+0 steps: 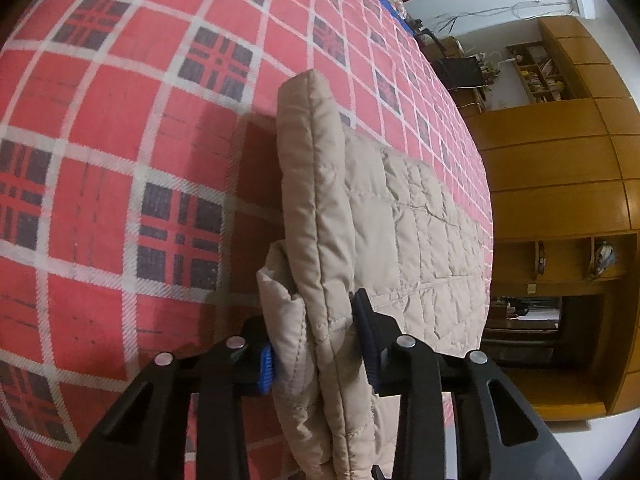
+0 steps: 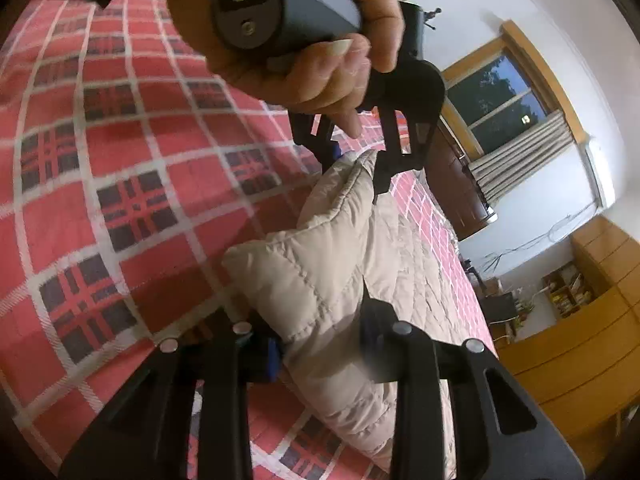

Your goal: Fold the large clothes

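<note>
1. A bed [image 1: 120, 152] covered in a red sheet with white grid lines and dark plaid squares fills the left and centre of both views.
2. Wooden cabinets [image 1: 560, 184] run down the right side of the left wrist view, with a cluttered shelf at the upper right; in the right wrist view a window [image 2: 496, 104] with a bunched curtain sits at the upper right.
3. A beige quilted jacket [image 1: 400, 232] lies on the bed in the centre to lower right of the left wrist view, one padded edge lifted and standing on its side.
4. The person's hand [image 2: 304, 52], at the top centre of the right wrist view, wraps the handle of the other tool.
5. The left claw [image 1: 316, 344], at the bottom centre of its own view, is clamped on the jacket's thick stitched edge.
6. The right claw [image 2: 320, 344], at the bottom centre of its view, pinches a puffed fold of the same jacket.
</note>
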A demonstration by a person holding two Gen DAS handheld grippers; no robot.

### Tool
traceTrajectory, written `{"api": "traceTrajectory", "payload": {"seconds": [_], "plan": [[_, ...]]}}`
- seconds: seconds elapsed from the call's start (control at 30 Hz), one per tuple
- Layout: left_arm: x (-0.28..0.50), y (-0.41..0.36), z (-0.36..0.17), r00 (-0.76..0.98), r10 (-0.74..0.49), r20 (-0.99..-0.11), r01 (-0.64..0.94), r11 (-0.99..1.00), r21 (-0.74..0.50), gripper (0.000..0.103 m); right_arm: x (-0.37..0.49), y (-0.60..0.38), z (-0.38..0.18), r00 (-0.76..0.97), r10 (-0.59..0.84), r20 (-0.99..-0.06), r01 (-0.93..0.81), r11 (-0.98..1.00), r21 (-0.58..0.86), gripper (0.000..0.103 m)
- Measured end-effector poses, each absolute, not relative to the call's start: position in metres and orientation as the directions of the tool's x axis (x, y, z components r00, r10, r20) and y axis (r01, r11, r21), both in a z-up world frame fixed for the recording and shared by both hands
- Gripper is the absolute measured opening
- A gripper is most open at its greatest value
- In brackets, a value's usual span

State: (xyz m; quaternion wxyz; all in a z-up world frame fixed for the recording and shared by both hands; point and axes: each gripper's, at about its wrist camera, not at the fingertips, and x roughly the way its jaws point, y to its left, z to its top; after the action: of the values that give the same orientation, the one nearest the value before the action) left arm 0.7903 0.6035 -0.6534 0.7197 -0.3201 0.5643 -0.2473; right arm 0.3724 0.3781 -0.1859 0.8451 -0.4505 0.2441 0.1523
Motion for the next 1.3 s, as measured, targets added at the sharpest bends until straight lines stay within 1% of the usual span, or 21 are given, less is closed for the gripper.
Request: {"api": "traceTrajectory", "payload": {"seconds": [0.43, 0.93, 1.3], "plan": [[0.786, 0.595, -0.611, 0.268, -0.685, -0.678, 0.015, 0.706, -0.708, 0.028, 0.382, 0.363, -0.153, 0.833, 0.081, -0.547, -0.464, 0.640, -0.613, 0.027], [0.781, 0.569, -0.563, 0.301, -0.639, -0.708, 0.054, 0.752, -0.657, 0.028, 0.382, 0.344, -0.131, 0.853, 0.106, -0.511, -0.419, 0.722, -0.551, 0.026], [0.776, 0.537, -0.521, 0.324, -0.607, -0.725, 0.094, 0.784, -0.614, 0.028, 0.380, 0.315, -0.101, 0.869, 0.122, -0.479, -0.382, 0.782, -0.493, 0.025]]}}
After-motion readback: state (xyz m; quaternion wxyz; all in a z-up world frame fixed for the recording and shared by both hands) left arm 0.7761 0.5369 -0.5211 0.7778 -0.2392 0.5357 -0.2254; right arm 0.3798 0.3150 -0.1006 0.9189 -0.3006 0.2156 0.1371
